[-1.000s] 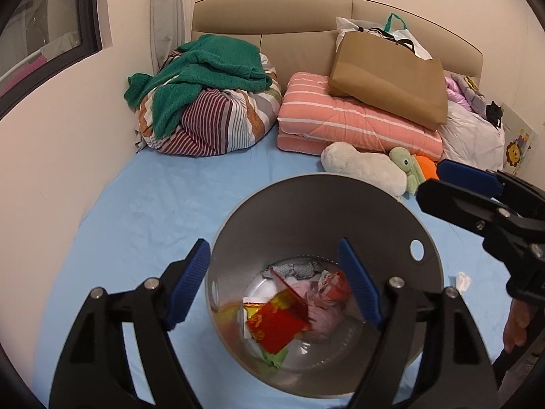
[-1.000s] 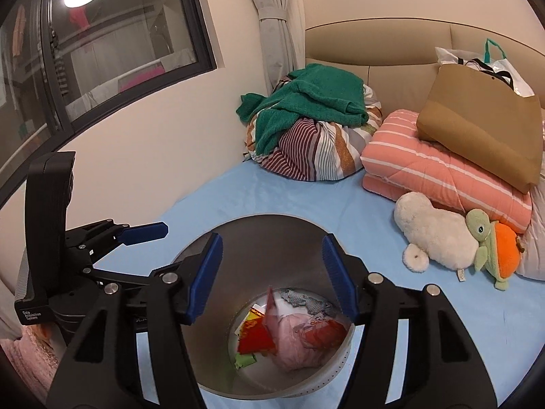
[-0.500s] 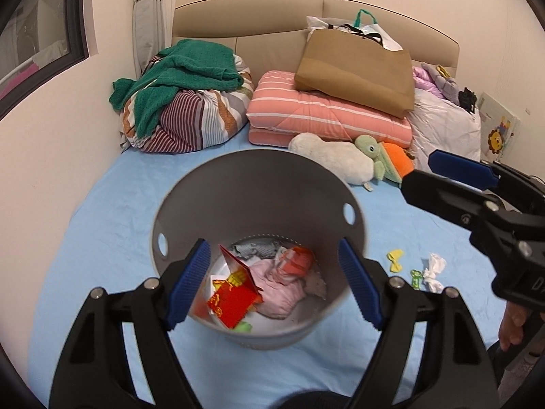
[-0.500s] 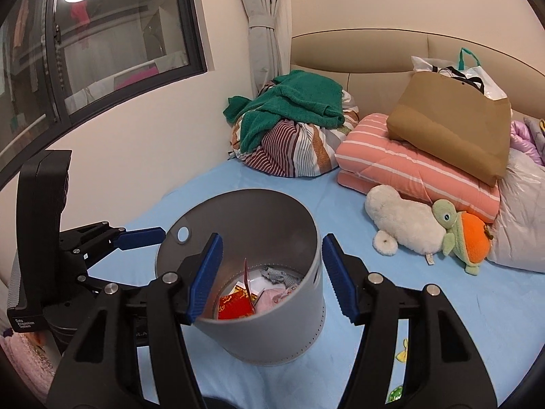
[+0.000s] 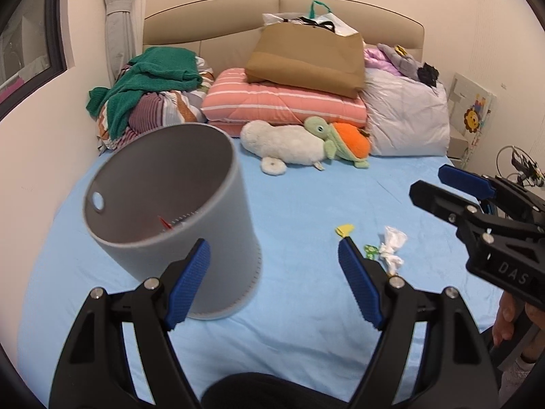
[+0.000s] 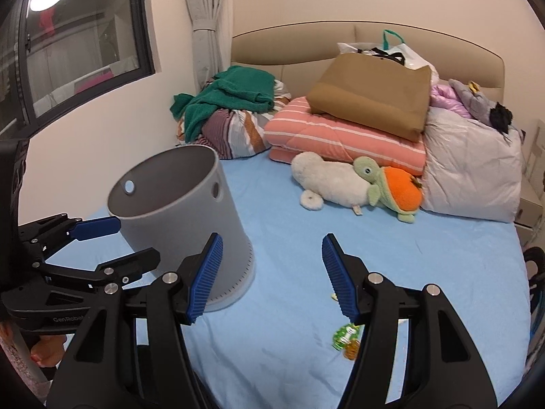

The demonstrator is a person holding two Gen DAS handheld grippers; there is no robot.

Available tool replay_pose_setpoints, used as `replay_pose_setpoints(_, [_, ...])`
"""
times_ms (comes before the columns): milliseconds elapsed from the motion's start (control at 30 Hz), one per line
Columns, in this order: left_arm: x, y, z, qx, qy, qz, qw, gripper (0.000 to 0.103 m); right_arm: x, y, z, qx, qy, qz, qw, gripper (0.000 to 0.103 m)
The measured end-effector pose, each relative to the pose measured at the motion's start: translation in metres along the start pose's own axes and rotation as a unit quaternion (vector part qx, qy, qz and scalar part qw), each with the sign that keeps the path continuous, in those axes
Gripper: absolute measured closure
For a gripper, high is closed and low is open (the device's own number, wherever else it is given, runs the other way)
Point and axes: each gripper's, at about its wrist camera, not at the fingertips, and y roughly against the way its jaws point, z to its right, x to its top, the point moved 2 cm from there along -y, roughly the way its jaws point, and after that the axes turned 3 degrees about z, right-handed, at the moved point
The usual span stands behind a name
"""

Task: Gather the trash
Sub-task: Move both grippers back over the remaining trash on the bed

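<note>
While both grippers' fingers stand spread and empty, only the left wrist view shows crumpled tissue (image 5: 392,246); grey bin (image 6: 184,211) upright.

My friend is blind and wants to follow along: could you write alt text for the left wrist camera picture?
Open black tongs with blue pads reach over a light blue bed, empty. A grey trash bin stands to the left; a crumpled white tissue and small yellow and green scraps lie to the right, near a second pair of tongs. Pillows and plush toys sit behind.

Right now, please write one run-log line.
left gripper: open, empty | right gripper: open, empty | grey round plastic bin: upright | crumpled white tissue: on blue sheet
</note>
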Motion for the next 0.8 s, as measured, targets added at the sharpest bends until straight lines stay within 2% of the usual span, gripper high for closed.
replay_pose_setpoints(200, [-0.021, -0.025, 0.061, -0.015, -0.021, -0.022, 0.9994, 0.025, -0.044, 0.015, 0.066, -0.063, -0.03, -0.005, 0.998, 0.044])
replay_pose_setpoints(400, [-0.037, -0.056, 0.104, -0.024, -0.046, -0.038, 0.9979, 0.025, -0.087, 0.022, 0.127, -0.119, -0.067, -0.015, 0.991, 0.044])
replay_pose_setpoints(600, [-0.057, -0.094, 0.137, -0.024, -0.072, -0.067, 0.9949, 0.025, -0.125, 0.003, 0.161, -0.135, -0.089, -0.057, 0.985, 0.044])
replay_pose_setpoints(800, [-0.079, -0.138, 0.151, -0.016, -0.092, -0.103, 0.9902, 0.025, -0.157, -0.032, 0.168, -0.129, -0.078, -0.094, 0.984, 0.044])
